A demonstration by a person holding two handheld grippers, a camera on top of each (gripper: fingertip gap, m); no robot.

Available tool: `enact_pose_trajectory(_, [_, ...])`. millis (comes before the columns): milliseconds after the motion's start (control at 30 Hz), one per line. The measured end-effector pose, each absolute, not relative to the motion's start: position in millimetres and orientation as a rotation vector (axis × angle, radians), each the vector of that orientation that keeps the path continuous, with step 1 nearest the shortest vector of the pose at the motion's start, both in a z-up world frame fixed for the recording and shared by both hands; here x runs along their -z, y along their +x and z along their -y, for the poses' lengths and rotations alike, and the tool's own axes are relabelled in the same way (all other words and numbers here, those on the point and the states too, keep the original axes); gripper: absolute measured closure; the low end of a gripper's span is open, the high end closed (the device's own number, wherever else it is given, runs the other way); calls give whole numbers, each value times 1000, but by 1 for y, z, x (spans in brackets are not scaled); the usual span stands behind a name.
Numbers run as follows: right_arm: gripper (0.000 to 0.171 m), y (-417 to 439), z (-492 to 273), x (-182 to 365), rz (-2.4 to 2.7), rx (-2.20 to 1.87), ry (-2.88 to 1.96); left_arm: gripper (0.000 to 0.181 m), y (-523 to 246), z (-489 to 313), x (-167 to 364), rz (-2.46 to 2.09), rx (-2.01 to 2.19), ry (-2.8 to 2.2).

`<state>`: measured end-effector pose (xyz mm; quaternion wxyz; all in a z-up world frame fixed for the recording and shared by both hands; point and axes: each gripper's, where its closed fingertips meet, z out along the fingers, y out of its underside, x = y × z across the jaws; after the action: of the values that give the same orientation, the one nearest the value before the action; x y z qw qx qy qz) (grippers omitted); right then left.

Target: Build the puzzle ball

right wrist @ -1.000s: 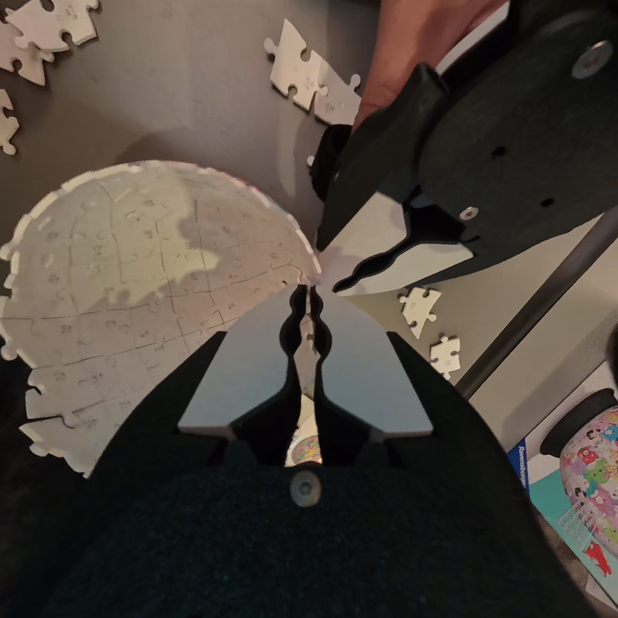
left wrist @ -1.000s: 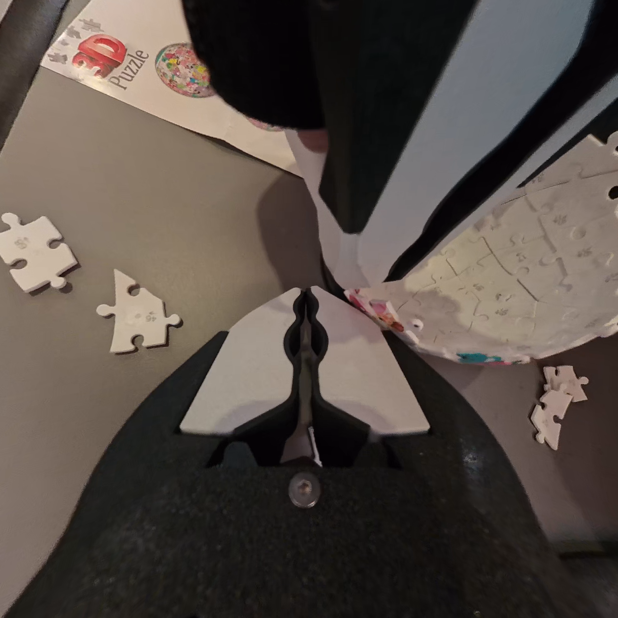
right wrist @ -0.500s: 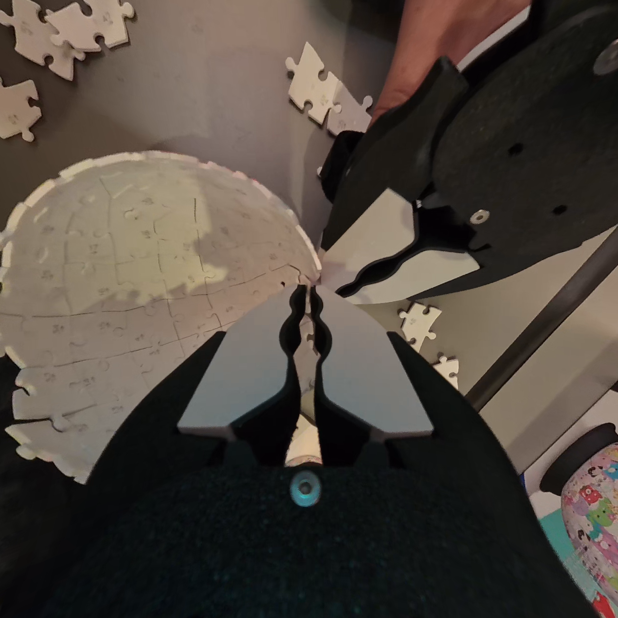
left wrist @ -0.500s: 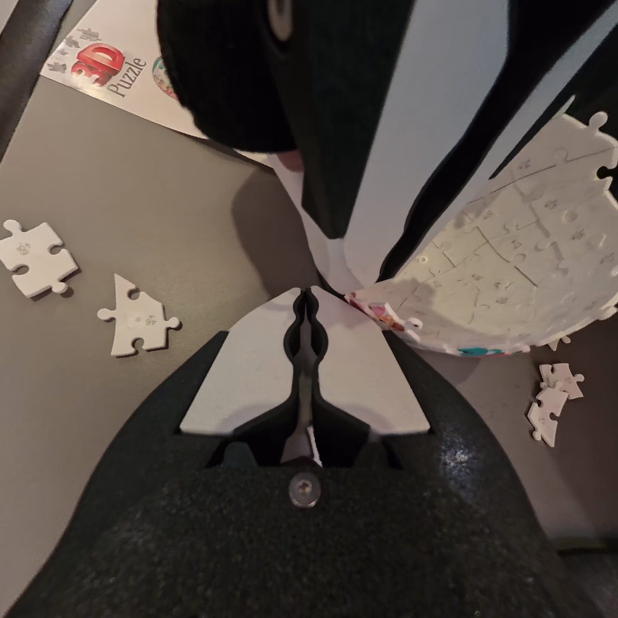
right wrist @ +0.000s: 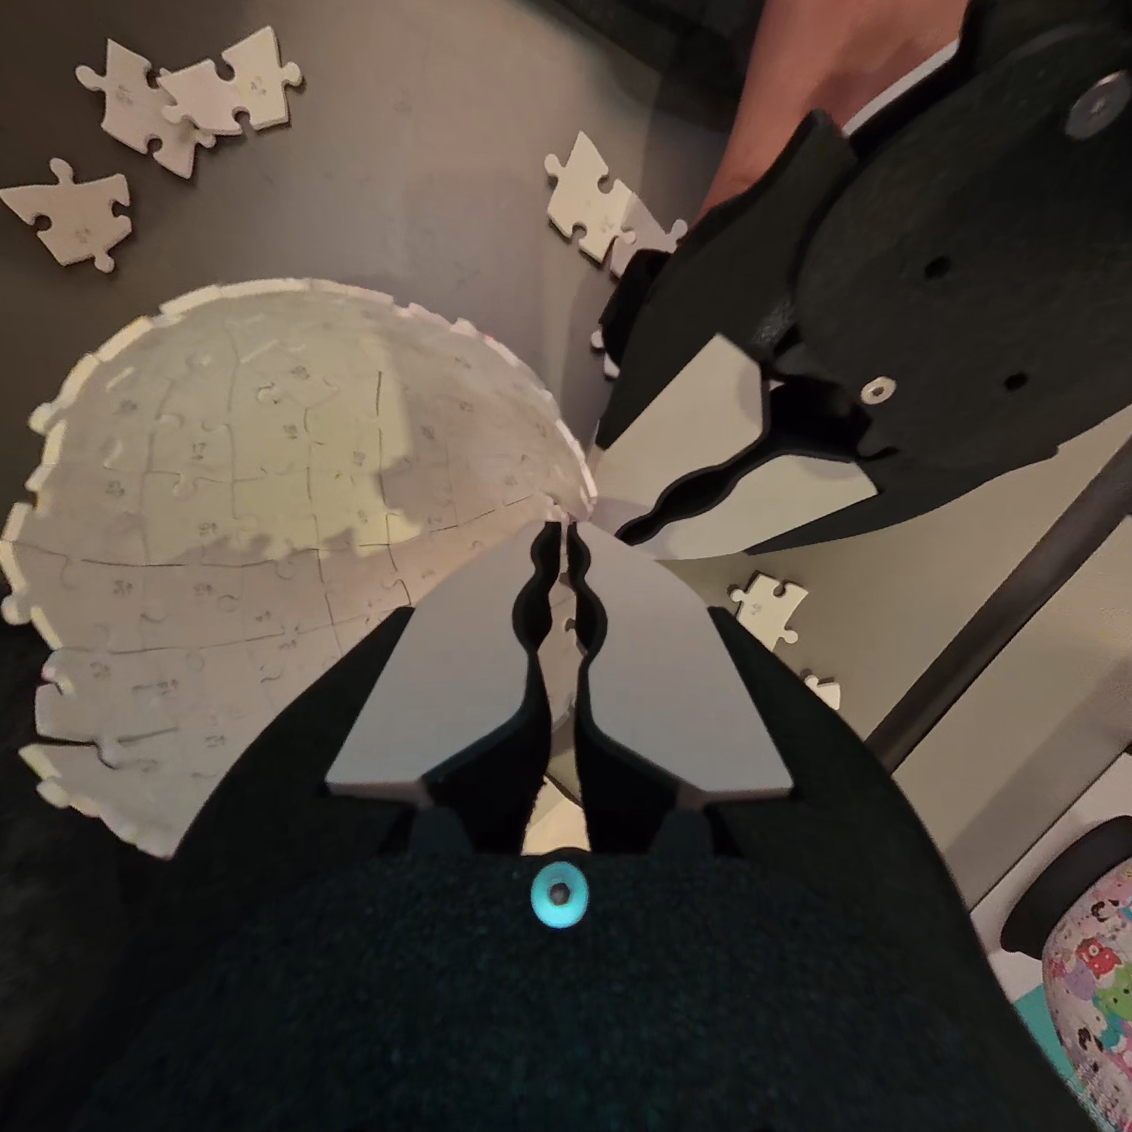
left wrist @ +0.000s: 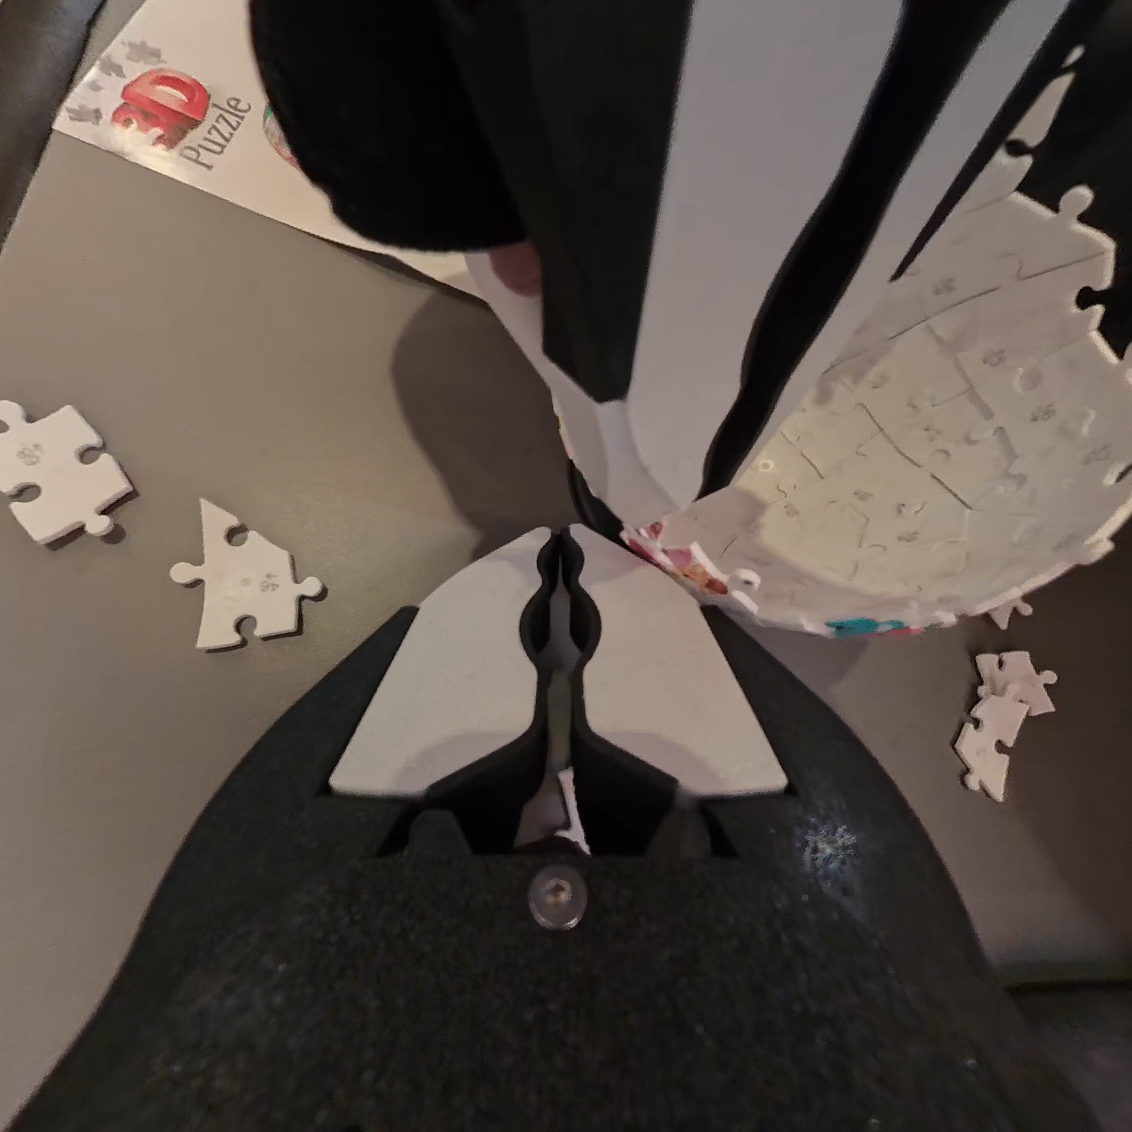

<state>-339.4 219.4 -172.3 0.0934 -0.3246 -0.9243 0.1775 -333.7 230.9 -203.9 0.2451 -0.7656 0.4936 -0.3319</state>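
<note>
Left gripper (left wrist: 562, 539): fingers pressed together at the tips; whether they pinch the shell's rim cannot be told.
Right gripper (right wrist: 563, 530): fingers closed on the rim of the puzzle ball shell (right wrist: 257, 520), tips meeting the left gripper's.
Puzzle ball shell: a half-built bowl of white-backed pieces, held above the grey table (left wrist: 245, 367), coloured print showing along its lower edge.
Loose pieces (left wrist: 245, 582): scattered face down on the table on both sides.
Puzzle box (left wrist: 184, 116): at the table's far edge.
</note>
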Motion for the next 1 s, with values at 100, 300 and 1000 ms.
enact_pose_trajectory(100, [169,-339,-220,173,2747,-510,-956,181,-334,-230,201,-1348,913,-2081])
enact_pose_trajectory(300, [169,-339,-222,174,2739,-493,-932,181,-334,-228,198,-1356,937,-2074])
enact_pose_trajectory(1000, [166,-337,-229,176,2739,-407,-981,181,-332,-226,202,-1360,941,-2087])
